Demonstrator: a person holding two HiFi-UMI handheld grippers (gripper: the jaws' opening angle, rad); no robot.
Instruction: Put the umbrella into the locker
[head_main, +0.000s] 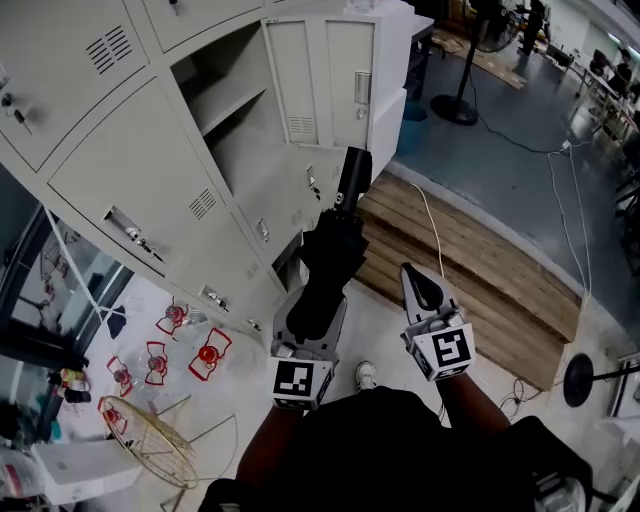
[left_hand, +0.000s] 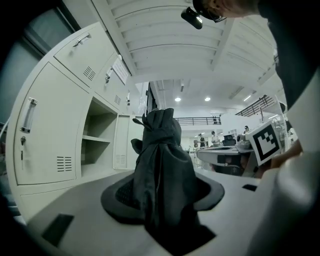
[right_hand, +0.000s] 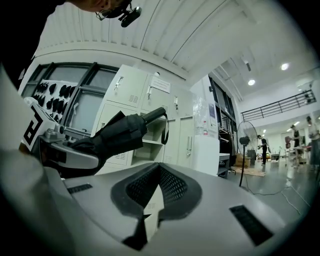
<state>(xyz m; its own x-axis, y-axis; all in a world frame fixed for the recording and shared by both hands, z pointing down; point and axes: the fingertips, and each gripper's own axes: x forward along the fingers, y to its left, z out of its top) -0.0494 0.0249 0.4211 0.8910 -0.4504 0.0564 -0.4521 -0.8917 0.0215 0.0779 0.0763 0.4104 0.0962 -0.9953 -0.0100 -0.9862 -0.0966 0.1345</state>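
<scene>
Left gripper (head_main: 318, 303) clamped the umbrella (head_main: 335, 245), pointing it toward the open locker (head_main: 245, 150) at 11 o'clock for insertion; right gripper (head_main: 413, 273) looked closed, empty.

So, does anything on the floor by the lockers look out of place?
Yes. A round wire guard, perhaps from a fan, lies tilted on the floor at the lower left of the head view. Several red pieces are scattered near it, in front of the lockers. Nothing else stands out.

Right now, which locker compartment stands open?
The compartment just ahead of the umbrella held in the left tool: its door is swung wide, showing a shelf inside, while the neighbouring doors are shut.
</scene>
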